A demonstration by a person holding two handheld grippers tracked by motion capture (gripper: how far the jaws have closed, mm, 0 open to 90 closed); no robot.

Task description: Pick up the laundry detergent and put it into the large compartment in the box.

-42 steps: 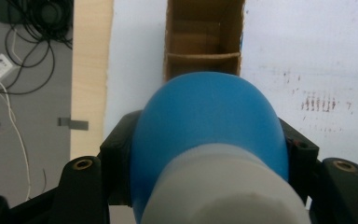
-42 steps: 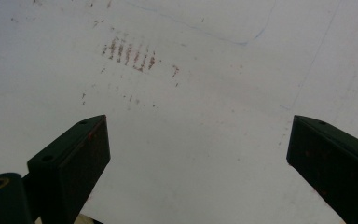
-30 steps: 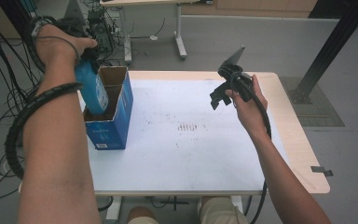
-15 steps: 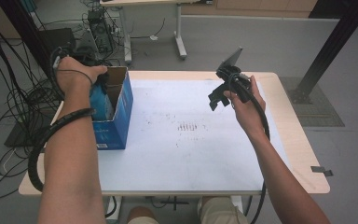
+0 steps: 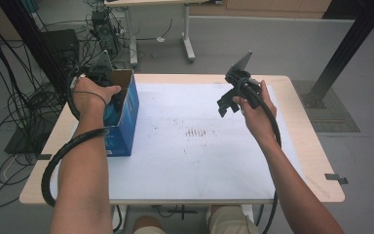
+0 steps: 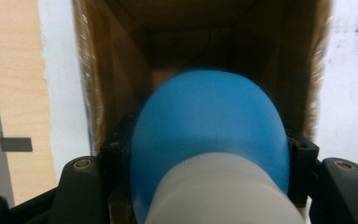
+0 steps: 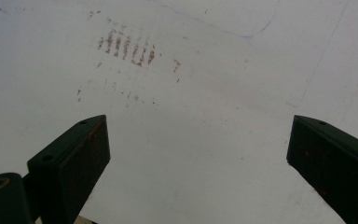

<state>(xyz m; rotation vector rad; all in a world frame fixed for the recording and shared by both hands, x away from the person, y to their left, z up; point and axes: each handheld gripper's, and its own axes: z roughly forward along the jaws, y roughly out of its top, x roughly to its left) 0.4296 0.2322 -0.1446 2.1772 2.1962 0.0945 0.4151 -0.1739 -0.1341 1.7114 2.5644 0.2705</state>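
The left tongs [image 6: 209, 186] clamp a blue bottle [image 6: 209, 135] inside the open blue carton [image 5: 126, 122]; the right tongs [image 7: 198, 158] hang apart above the desk [image 5: 199, 161].

— Grippers? Left gripper [image 5: 108, 78] and right gripper [image 5: 233, 92]: black bodies, flat black jaws, brass-ringed screw holes, grey three-cornered top plates.
— Cabling, clothing? Black ribbed cables along both bare forearms; khaki shorts

- Surface [image 5: 302, 146]: pale wood edge, white sheet [image 5: 195, 161] over the top, faint brown marks [image 5: 195, 131] near centre.
- Blue open-topped carton [image 5: 126, 117], upright at left edge.
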